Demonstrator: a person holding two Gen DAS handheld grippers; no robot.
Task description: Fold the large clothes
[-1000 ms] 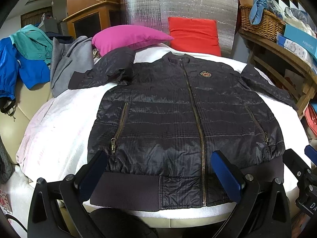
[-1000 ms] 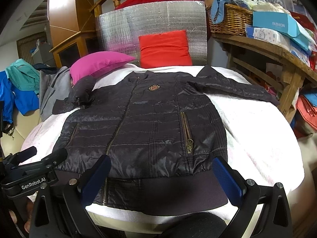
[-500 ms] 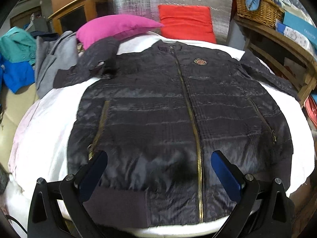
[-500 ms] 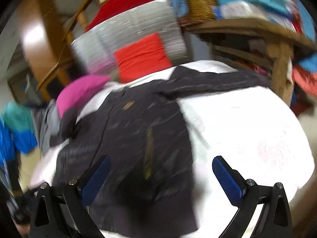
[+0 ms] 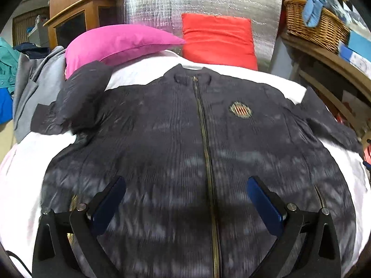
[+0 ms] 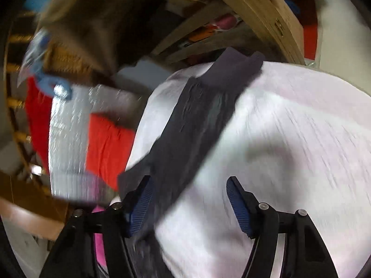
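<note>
- A dark quilted jacket [image 5: 176, 153] lies face up and zipped on a bed with a white cover [image 6: 301, 139]; its collar points toward the red cushion [image 5: 218, 39] at the head of the bed.
- My left hand-held gripper [image 5: 185, 203] hovers over the jacket's lower front, fingers spread wide on either side of the zip [image 5: 206, 143], gripping nothing.
- My right hand-held gripper [image 6: 189, 202] is beside the jacket's right sleeve [image 6: 197, 125], which stretches away from the body toward a ribbed cuff [image 6: 234, 69] near the wooden shelf [image 6: 259, 11]. Its fingers are well apart and hold nothing; the sleeve lies close by the inner finger, though blur hides whether they touch.
- The other sleeve [image 5: 78, 97] is bunched up beside the pink pillow [image 5: 120, 44], on the far side of the jacket from the shelf.
- I judge the jacket to be light, soft and puffy, with a slick shell that may slide between the pads and spring back from a fold.
- The ribbed cuff and the hem band look like the surest places to pinch; the sleeve seems the part to fold in first.
</note>
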